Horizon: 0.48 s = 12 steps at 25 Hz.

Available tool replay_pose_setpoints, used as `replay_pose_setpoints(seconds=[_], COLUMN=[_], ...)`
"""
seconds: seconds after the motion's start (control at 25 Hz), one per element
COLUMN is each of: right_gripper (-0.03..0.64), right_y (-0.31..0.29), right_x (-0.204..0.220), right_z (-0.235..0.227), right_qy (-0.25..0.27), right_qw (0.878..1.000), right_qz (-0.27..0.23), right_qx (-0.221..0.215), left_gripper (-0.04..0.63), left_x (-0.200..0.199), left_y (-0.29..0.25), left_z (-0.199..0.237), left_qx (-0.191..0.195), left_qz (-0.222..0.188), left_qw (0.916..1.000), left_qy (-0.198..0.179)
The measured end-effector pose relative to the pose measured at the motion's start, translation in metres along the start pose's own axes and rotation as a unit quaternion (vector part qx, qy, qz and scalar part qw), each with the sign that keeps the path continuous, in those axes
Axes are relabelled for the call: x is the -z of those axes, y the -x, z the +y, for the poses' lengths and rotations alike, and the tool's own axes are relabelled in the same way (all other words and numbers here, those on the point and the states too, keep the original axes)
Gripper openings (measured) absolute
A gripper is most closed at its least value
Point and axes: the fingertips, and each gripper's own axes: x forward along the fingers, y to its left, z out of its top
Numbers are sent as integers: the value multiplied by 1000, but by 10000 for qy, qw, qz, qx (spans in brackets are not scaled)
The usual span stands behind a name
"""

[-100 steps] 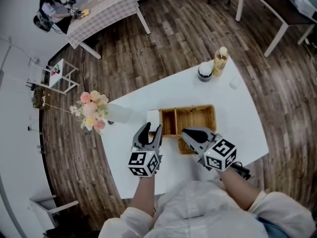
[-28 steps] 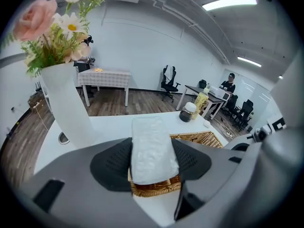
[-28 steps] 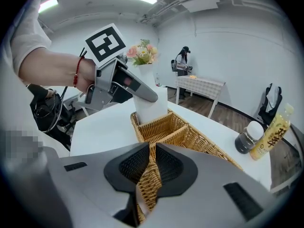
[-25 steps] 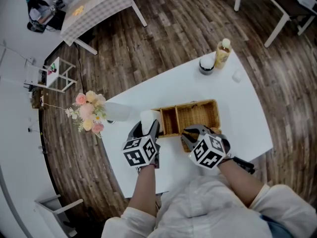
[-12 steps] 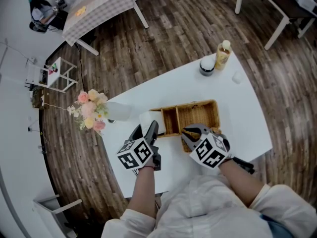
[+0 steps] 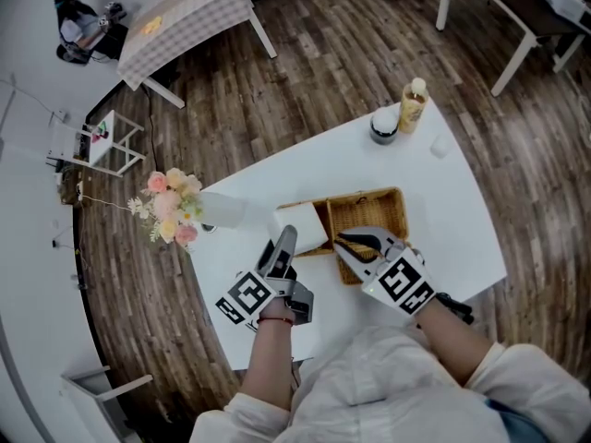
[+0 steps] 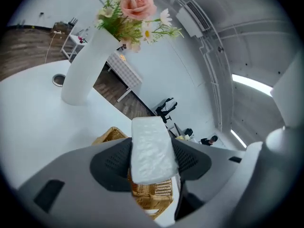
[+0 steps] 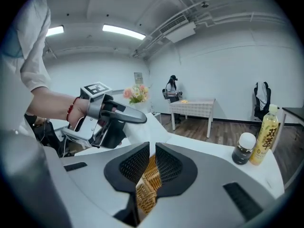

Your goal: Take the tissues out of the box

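Two grippers work at the wicker basket (image 6: 366, 195), which sits on the white table (image 6: 448, 220) and serves as the landmark for everything around it. At the basket's left end the left gripper (image 6: 287, 236) has its jaws clamped on the tissue pack (image 6: 300, 228), a flat white wrapped packet lying tilted over the left compartment and covering most of it from above. In the left gripper view the pack (image 7: 151, 148) stands on edge between the two dark pads (image 7: 111, 163), pressed on both flat sides, with the basket (image 7: 156, 194) showing below and behind it; whether the pack's lower edge touches the wicker cannot be told. At the basket's near wall the right gripper (image 6: 347, 242) has its jaws drawn almost together on the woven rim, and the right gripper view shows a strip of wicker (image 8: 147, 186) pinched between its meshed pads (image 8: 168, 165). Beyond that rim, the same view shows the left gripper (image 8: 118, 115) with the white pack under it. Left of the basket, just beside its end, stands a white vase (image 6: 222, 210) of pink and cream flowers (image 6: 166, 206). Well beyond the basket's far side, near the table's far corner, a bottle (image 6: 412, 107) of yellow drink stands beside a dark jar (image 6: 383, 127) with a white lid.
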Motion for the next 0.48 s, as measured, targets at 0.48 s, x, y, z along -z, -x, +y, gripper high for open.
replay_pose_setpoints(seconds=[0.48], right_gripper=[58], right_y=[23], right_x=[-55], right_z=[4], right_qy=[-39], right_qw=[9929], right_qz=[-1182], right_qx=[-140], left_gripper=[245], left_x=[-2], left_y=[-5], left_z=[-41], left_qx=[1257], left_qz=[-654], left_qw=[9801], left_qy=[1389])
